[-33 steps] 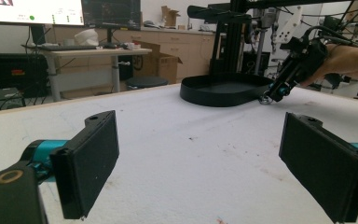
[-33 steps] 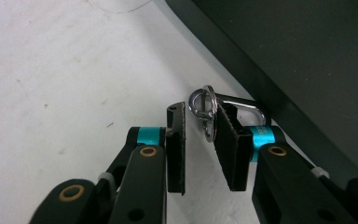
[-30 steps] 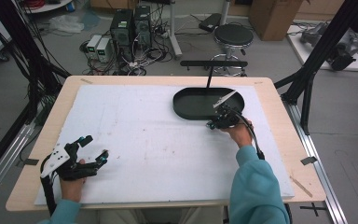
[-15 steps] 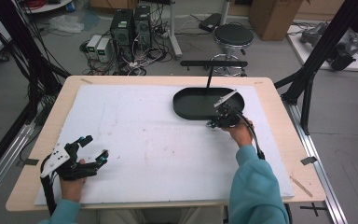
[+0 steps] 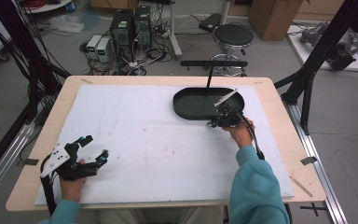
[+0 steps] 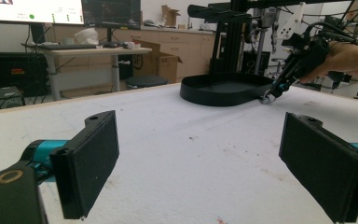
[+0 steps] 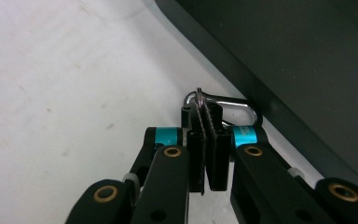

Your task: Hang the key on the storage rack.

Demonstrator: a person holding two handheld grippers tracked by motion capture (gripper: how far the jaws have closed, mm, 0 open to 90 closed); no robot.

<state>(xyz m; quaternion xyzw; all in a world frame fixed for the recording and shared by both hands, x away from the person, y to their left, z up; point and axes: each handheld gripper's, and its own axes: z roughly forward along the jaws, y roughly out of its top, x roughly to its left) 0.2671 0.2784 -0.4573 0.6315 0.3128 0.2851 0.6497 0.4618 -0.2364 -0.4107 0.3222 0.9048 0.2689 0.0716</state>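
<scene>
Right gripper clamped thin on a carabiner, jaws nearly pad to pad, pinching it at one end so the loop hangs free. Carabiner sits on the mat just outside the tray wall, likely headed in. Silver, small, wire-gate type. Left gripper wide open, idle, well apart from the tray.
</scene>
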